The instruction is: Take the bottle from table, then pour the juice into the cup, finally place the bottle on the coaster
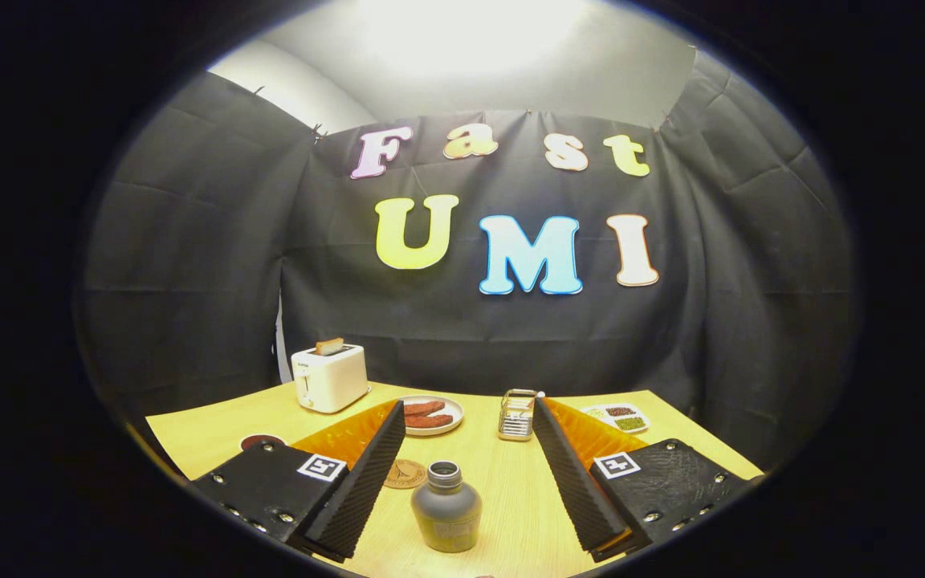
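The gripper [468, 482] has its two fingers spread wide, and neither one touches anything. The bottle [446, 507] stands upright on the wooden table [511, 482] between them, its cap off and its mouth open, with clear space on each side. Just beside the left finger, a little beyond the bottle, a round coaster [405, 474] lies flat. Further ahead, near the tip of the right finger, stands a clear glass cup [517, 415]. Level with it to the left sits a plate of sausages [430, 415], and beyond that a white toaster [329, 376] with a slice of toast in its slot. A small dish of beans [621, 417] lies past the right finger.
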The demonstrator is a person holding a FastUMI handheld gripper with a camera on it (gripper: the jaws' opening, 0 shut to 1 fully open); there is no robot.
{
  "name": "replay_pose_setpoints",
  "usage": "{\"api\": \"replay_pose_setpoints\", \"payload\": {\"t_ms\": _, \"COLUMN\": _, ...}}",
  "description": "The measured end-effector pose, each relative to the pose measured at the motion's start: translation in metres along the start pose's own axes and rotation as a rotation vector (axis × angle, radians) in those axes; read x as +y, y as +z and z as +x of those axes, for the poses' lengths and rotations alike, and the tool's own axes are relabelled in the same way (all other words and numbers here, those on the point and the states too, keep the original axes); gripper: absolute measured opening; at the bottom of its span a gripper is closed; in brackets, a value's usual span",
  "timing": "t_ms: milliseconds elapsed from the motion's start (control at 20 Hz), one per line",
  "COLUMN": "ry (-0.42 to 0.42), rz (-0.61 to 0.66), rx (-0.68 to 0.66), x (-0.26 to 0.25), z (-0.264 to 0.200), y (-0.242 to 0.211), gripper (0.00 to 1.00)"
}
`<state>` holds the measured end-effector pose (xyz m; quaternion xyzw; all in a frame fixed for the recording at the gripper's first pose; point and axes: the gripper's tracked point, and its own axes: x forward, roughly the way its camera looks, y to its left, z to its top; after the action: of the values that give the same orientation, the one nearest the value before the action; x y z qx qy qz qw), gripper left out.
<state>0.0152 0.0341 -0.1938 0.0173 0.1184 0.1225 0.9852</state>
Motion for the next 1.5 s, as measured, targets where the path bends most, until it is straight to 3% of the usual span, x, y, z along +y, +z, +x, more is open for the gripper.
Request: {"api": "replay_pose_setpoints", "payload": {"t_ms": 1500, "ry": 0.107, "rz": -0.030, "rx": 0.299, "x": 0.015, "z": 0.023, "y": -0.154, "gripper": 0.97}}
